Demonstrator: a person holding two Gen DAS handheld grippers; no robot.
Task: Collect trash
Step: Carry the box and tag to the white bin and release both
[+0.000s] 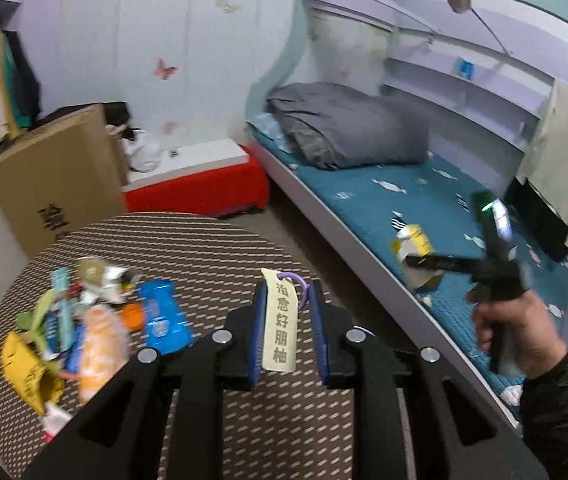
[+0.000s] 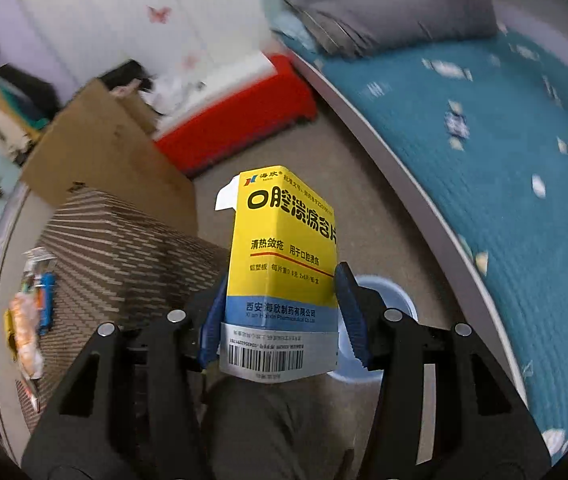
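My left gripper [image 1: 288, 292] is shut on a cream paper tag [image 1: 281, 328] with printed characters and a purple ring; it hangs above the round patterned table [image 1: 211, 248]. A heap of wrappers and packets [image 1: 83, 320] lies on the table's left part. My right gripper [image 2: 281, 284] is shut on a yellow and blue medicine box [image 2: 284, 240], its blue pads pressing on both sides. Under that box a pale blue bin [image 2: 388, 300] stands on the floor, mostly hidden. In the left wrist view the right gripper [image 1: 416, 264] carries the box [image 1: 412, 240] by the bed's edge.
A bed with a teal sheet [image 1: 424, 208] and a grey duvet [image 1: 344, 128] fills the right. A tall cardboard box [image 1: 59, 176] and a red low box [image 1: 199, 188] stand beyond the table. A hand [image 1: 516, 328] holds the right gripper; a trouser leg [image 2: 267, 420] is below it.
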